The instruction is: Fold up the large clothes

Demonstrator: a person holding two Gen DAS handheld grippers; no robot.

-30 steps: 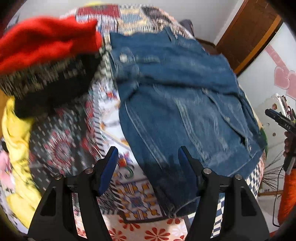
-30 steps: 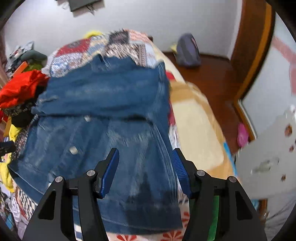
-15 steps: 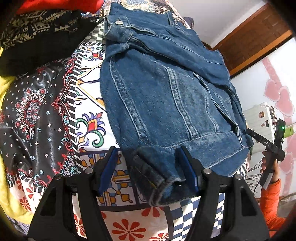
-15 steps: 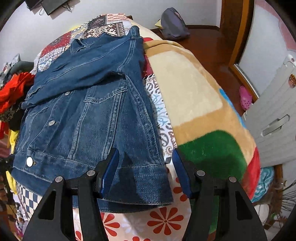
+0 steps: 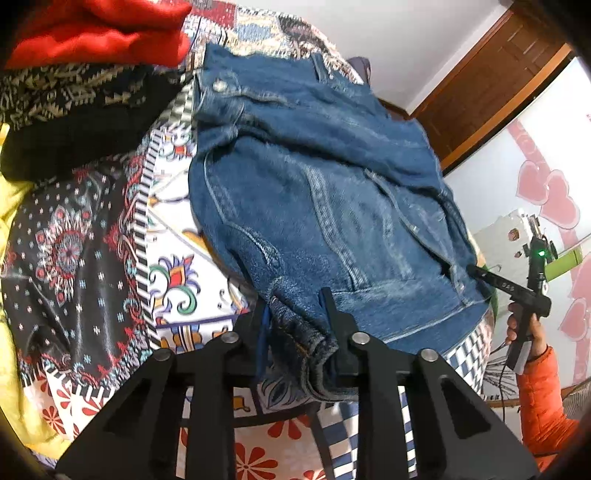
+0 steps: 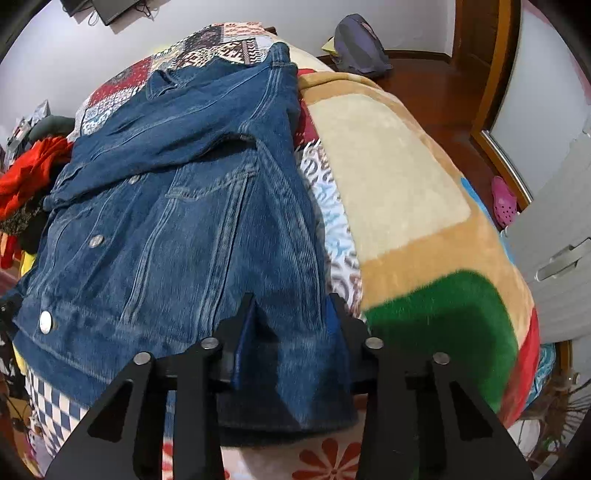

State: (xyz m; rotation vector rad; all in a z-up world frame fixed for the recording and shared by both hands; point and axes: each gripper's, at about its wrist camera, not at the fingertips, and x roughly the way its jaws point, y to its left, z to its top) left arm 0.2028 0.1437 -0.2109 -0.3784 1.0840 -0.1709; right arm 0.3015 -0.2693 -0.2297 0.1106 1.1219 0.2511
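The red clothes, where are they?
In the left wrist view the red clothes sit at the top left, on a black patterned garment, left of the denim jacket. In the right wrist view they peek out at the left edge.

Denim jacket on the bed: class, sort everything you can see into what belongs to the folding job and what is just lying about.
Belongs to the job:
denim jacket
left gripper, jaws closing on the hem
right gripper, jaws closing over the hem

Just lying about:
red garment
black patterned garment
plush blanket
backpack
pink shoe
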